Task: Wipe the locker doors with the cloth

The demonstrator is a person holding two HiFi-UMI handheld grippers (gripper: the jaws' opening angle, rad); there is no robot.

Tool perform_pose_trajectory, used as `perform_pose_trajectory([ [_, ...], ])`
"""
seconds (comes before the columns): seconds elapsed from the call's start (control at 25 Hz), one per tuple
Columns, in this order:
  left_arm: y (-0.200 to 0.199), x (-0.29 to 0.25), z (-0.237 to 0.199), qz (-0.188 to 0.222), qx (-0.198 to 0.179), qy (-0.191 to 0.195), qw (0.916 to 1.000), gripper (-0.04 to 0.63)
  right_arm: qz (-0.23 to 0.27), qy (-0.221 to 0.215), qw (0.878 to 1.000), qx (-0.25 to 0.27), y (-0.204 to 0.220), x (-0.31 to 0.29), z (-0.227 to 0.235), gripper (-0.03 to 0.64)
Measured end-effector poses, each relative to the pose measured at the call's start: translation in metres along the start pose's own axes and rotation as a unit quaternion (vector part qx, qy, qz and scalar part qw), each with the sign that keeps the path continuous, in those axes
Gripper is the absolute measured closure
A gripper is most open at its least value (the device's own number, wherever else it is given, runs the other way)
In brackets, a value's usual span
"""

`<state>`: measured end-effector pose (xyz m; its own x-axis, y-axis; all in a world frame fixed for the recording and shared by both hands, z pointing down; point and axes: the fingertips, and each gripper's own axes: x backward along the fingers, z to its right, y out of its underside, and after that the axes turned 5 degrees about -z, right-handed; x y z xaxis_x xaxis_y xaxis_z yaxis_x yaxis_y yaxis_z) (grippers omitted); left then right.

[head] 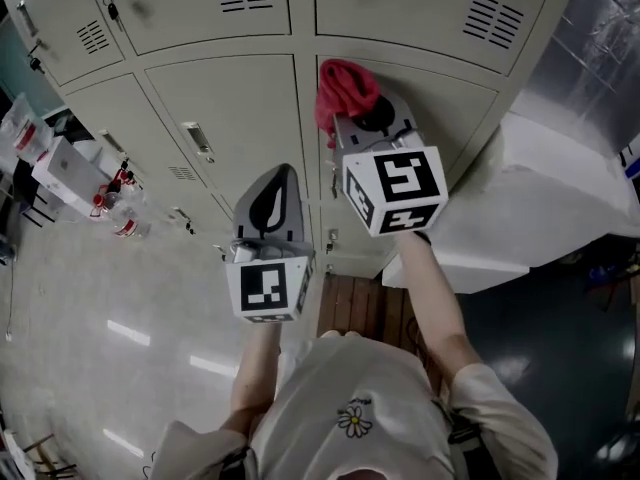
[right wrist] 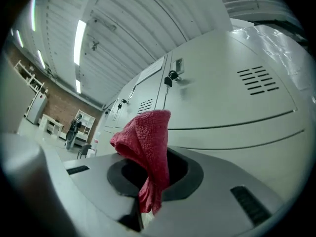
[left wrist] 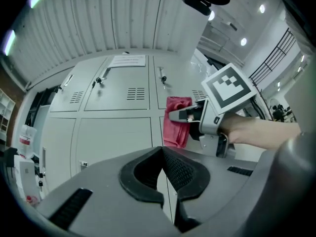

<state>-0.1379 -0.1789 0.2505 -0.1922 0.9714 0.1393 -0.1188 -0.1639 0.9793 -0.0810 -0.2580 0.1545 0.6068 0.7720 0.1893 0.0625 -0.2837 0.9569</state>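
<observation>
Your right gripper [right wrist: 144,191] pinches only a fold of the red cloth [head: 346,90] at the right locker door [head: 445,103]; press hard and it may slip free. Your left gripper [left wrist: 168,181], jaws together, holds nothing.

Nothing in view can be read as a word, number or brand. A white paper sheet [left wrist: 127,60] is stuck on an upper locker door [left wrist: 121,85], above and left of the left gripper's [left wrist: 163,154] jaws, but its print is too small to read. The cube [left wrist: 228,86] behind the right gripper's [left wrist: 173,115] jaws bears only black-and-white squares.
</observation>
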Motion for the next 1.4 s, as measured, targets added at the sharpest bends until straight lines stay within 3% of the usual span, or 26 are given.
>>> perform_pose_trajectory([
  [0.24,0.002,-0.002,-0.014,-0.001,0.004,-0.007,1.0000,0.578,-0.026,0.032,0.996,0.076,-0.004,-0.029,-0.006,0.588],
  [0.4,0.008,-0.004,-0.015,-0.010,0.014,-0.003,0.9998,0.578,-0.027,0.043,0.994,0.100,-0.004,-0.030,-0.007,0.588],
  [0.72,0.011,-0.005,-0.006,-0.014,0.022,0.004,0.9997,0.578,-0.024,0.067,0.992,0.107,-0.001,-0.015,0.012,0.588],
  [1.4,0.005,-0.035,0.045,0.002,0.035,0.063,0.9974,0.578,-0.062,0.201,0.971,0.117,0.012,0.083,0.136,0.588],
])
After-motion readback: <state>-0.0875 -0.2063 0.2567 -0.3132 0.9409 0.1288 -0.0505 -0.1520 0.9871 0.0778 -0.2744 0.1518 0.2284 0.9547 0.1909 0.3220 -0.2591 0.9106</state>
